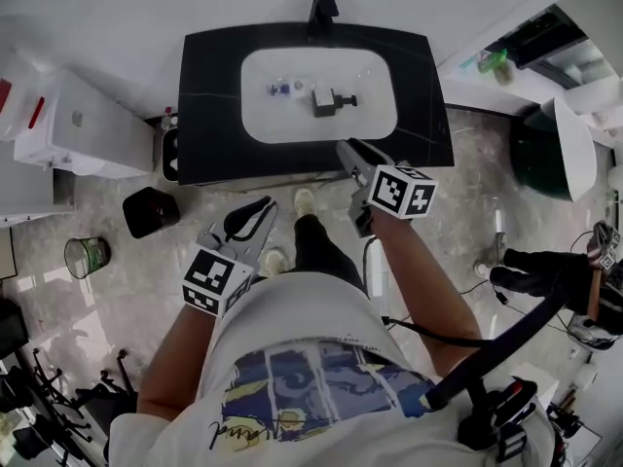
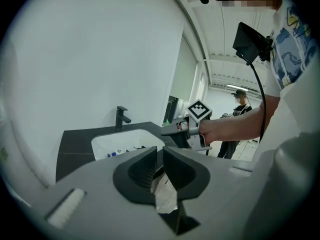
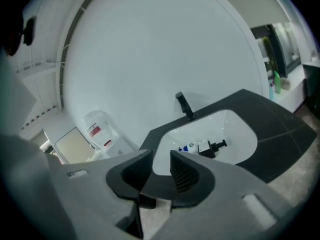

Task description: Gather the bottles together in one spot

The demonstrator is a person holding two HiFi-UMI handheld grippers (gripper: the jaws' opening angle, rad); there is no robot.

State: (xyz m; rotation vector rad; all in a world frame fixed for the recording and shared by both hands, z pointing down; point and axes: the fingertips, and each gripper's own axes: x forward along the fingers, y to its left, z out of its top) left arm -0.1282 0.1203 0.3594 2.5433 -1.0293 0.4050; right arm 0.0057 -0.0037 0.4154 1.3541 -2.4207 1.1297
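Two bottles lie in the white basin [image 1: 255, 115] of the black counter [image 1: 209, 95]: a small clear bottle with a blue cap [image 1: 279, 88] [image 3: 191, 147] and a dark pump bottle [image 1: 329, 100] [image 3: 214, 147]. My right gripper [image 1: 348, 151] [image 3: 161, 164] hovers at the counter's front edge, pointing at the basin, open with nothing between its jaws. My left gripper [image 1: 255, 214] [image 2: 158, 156] hangs lower left over the floor, short of the counter; its jaws stand a narrow slit apart and hold nothing. The right gripper [image 2: 172, 130] also shows in the left gripper view.
A black faucet [image 1: 322, 8] stands behind the basin. On the floor at left are a black bin [image 1: 150, 211] and a small bucket [image 1: 86, 257], beside a white cabinet [image 1: 83, 125]. A green bottle [image 1: 494, 61] sits on a shelf at right. Cables and stands crowd the right side.
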